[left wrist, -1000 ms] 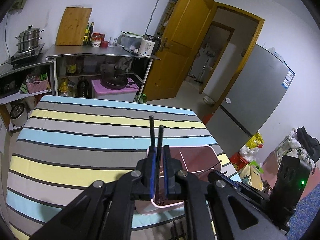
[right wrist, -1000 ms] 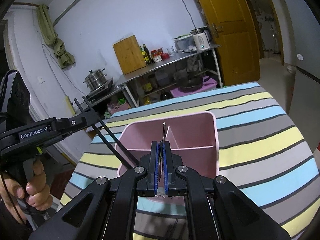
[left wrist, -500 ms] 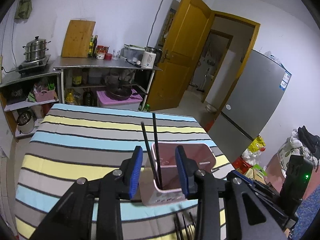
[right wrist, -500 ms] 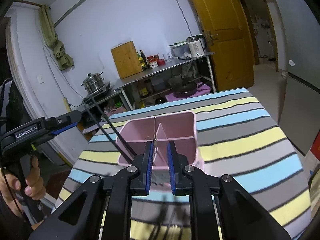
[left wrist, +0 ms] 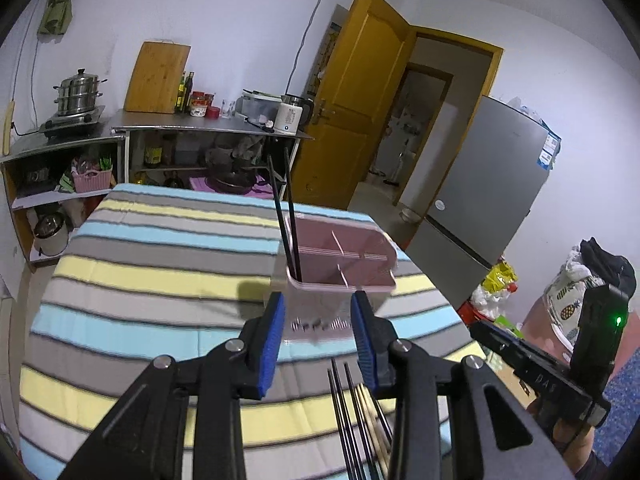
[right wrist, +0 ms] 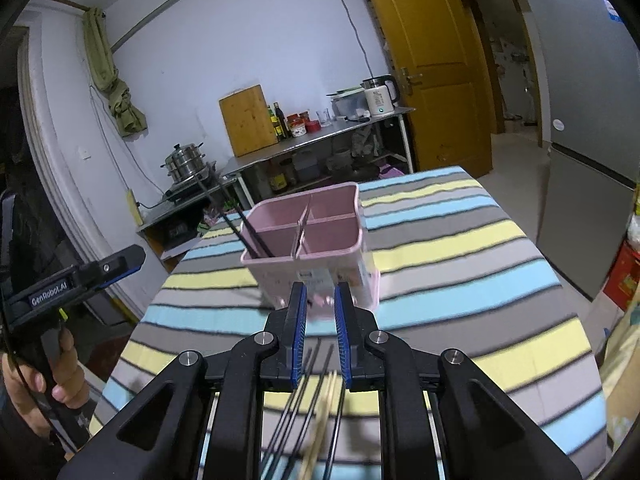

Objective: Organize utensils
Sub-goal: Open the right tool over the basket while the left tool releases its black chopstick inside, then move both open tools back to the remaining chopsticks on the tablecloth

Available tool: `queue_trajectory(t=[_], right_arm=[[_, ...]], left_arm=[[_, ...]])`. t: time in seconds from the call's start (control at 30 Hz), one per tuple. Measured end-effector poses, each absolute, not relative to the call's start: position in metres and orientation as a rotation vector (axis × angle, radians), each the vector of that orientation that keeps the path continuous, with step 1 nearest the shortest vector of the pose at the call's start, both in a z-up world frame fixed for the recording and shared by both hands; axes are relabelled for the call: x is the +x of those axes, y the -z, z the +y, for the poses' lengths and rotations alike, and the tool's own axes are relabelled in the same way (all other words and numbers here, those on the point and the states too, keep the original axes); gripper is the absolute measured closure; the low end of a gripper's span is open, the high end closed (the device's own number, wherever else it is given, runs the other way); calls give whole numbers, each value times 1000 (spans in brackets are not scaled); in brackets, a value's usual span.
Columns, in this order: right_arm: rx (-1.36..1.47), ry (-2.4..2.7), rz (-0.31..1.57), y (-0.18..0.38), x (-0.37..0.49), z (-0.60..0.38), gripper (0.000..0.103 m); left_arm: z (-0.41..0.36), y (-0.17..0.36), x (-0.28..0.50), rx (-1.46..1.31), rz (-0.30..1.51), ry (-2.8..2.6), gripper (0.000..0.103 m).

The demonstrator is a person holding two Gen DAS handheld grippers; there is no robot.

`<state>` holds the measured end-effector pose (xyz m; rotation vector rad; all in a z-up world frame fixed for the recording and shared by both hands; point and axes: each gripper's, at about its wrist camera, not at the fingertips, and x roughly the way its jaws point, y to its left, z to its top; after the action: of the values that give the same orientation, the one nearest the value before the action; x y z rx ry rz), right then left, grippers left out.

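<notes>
So the left gripper (left wrist: 319, 334) has its blue pads parted with nothing between them, just hanging above the striped tablecloth (left wrist: 152, 276). The right gripper (right wrist: 321, 322) is the same, jaws apart by a narrower gap and empty. In the right wrist view the left gripper also shows at the left edge, with the person's hand (right wrist: 48, 384) wrapped around its handle.

Straight ahead of both sits the pink utensil caddy (left wrist: 340, 264), a plastic box split into compartments by thin dividers. It stands on the cloth near the table's right edge in the left wrist view. Two black chopsticks (left wrist: 286, 216) stand in its near-left compartment, leaning a bit so their tips poke well above the rim. The other compartments look empty as far as I can see.

Closer in, underneath the grippers, a loose bunch of chopsticks (right wrist: 316, 408) lies on the cloth, mostly black ones with a couple of pale wooden ones mixed in.

Behind the table there's a steel counter (left wrist: 208, 128) with a wooden cutting board (left wrist: 158, 78) propped on the wall, an electric kettle (left wrist: 290, 118), and a steamer pot (left wrist: 78, 94). A yellow door (left wrist: 356, 104) stands open, with a grey fridge (left wrist: 488, 200) to its right.
</notes>
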<state>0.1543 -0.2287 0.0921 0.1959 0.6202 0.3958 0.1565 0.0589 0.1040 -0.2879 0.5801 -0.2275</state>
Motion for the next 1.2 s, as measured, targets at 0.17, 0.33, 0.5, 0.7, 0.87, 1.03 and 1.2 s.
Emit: queue_trajectory(t=[0.17, 0.33, 0.5, 0.7, 0.87, 1.03, 1.2], right_arm=[[195, -385, 622, -87, 132, -236, 88], [180, -370, 621, -82, 110, -241, 88], [163, -366, 628, -74, 98, -238, 88], [154, -365, 646, -62, 91, -235, 88], [152, -364, 661, -54, 90, -236, 88], [147, -366, 688, -40, 94, -233, 88], [144, -374, 732, -23, 102, -229, 89]], left_arm=[[54, -89, 130, -287, 591, 235, 68], [51, -80, 113, -277, 595, 236, 68], [44, -70, 95, -273, 602, 239, 68], [38, -59, 88, -260, 619, 238, 68], [32, -48, 86, -256, 636, 243, 68], [23, -34, 89, -247, 672, 250, 68], [14, -19, 98, -249, 717, 259, 68]])
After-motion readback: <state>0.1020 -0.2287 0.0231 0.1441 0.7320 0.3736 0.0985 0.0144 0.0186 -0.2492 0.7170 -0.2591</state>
